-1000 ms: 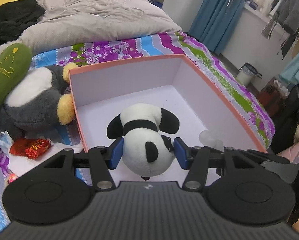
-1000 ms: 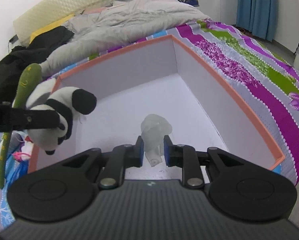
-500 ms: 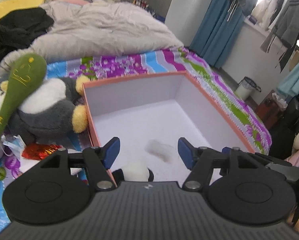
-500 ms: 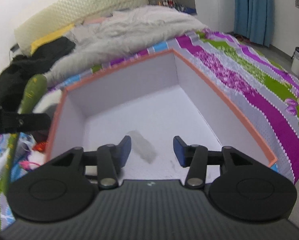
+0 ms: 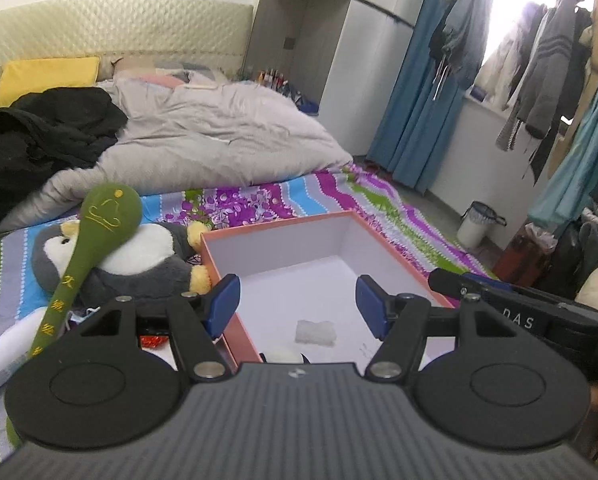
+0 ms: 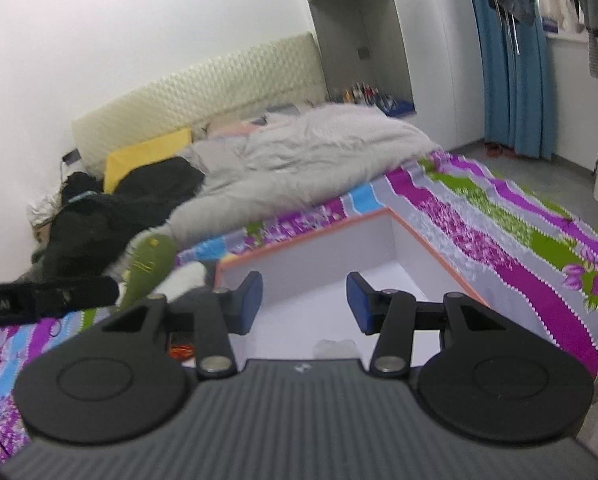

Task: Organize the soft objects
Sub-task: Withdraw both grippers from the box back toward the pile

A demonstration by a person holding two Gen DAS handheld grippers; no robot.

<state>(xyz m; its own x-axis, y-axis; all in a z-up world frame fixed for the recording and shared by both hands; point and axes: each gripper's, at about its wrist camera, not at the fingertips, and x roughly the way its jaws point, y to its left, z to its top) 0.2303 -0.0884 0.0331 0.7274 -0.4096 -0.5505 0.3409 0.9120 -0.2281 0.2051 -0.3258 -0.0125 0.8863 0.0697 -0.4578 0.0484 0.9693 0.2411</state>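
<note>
The left gripper (image 5: 298, 302) and the right gripper (image 6: 304, 302) have both just been opening and stand apart with nothing between the pads; below them the orange-rimmed box (image 5: 283, 227) holds a pale translucent soft piece (image 5: 315, 333) and, at the near edge, part of the panda plush (image 5: 285, 357); a penguin plush (image 5: 139, 260) lies just beside the box on the bed.

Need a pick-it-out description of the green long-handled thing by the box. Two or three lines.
Start from the striped bedsheet, then the orange-rimmed box standing on it. Just left of the box lies a grey and white plush penguin, and the green mallet rests across it. It alone is olive green, with a rounded head, a long handle and yellow markings.
</note>
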